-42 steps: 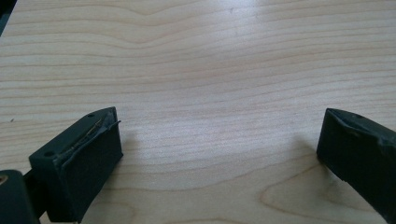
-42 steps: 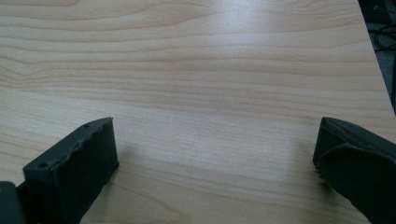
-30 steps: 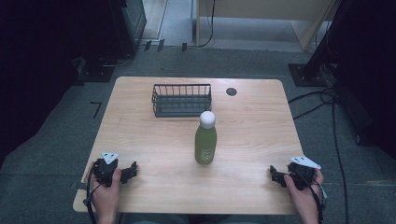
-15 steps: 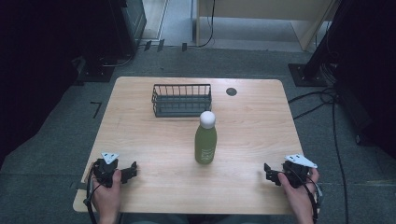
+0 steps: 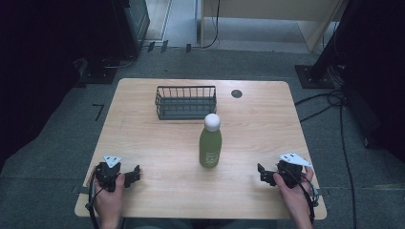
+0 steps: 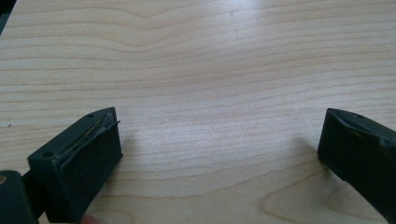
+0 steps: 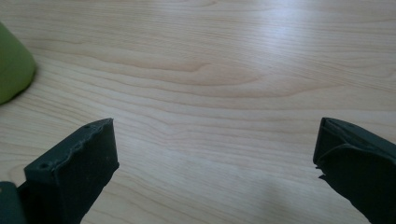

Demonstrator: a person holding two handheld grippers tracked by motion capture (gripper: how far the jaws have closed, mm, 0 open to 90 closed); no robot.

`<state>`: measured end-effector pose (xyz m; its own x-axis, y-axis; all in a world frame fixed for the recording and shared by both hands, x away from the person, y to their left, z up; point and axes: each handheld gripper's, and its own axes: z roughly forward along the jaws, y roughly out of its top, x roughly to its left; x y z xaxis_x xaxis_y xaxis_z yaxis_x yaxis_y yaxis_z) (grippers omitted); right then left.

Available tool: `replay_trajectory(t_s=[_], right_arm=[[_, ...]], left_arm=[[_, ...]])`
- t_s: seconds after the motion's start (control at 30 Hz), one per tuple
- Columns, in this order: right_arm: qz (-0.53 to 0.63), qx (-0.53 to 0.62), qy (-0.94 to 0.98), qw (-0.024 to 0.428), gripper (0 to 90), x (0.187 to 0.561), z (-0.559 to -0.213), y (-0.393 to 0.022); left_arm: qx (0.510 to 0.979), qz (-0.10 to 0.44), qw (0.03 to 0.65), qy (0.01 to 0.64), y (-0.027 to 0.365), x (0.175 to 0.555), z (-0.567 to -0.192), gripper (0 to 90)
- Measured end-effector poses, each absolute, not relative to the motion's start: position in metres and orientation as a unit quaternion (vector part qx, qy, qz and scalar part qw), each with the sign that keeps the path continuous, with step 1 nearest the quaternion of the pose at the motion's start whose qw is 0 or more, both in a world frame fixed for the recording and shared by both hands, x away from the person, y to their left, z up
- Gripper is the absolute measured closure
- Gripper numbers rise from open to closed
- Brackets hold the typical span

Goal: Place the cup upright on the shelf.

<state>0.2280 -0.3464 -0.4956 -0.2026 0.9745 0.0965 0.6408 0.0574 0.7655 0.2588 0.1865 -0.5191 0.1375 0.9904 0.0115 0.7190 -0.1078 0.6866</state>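
Observation:
A green bottle (image 5: 210, 147) with a white round cap stands upright near the middle of the wooden table (image 5: 143, 138); its green base (image 7: 13, 70) shows at the left edge of the right gripper view. Behind it sits a dark wire basket (image 5: 186, 102), with nothing visible inside. My left gripper (image 5: 134, 174) rests near the front left corner, open, with bare wood between its jaws (image 6: 219, 154). My right gripper (image 5: 263, 174) sits near the front right, a short way right of the bottle, also open over bare wood (image 7: 215, 158).
A small dark round hole (image 5: 237, 93) marks the table at the back right. Grey floor surrounds the table, with cables (image 5: 334, 100) trailing at the right and dark equipment at the far left and right.
My right gripper has slid left along the front edge, closer to the bottle. The left gripper, bottle and basket have stayed put.

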Motion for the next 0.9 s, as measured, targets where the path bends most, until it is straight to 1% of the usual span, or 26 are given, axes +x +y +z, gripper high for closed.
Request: replay_trajectory(t_s=[0.9], right_arm=[[0.397,0.525,0.723,0.208,0.0,0.234,-0.482,-0.280]], left_arm=[[0.702,0.247,0.275,0.609,0.186,0.259,-0.519,0.0]])
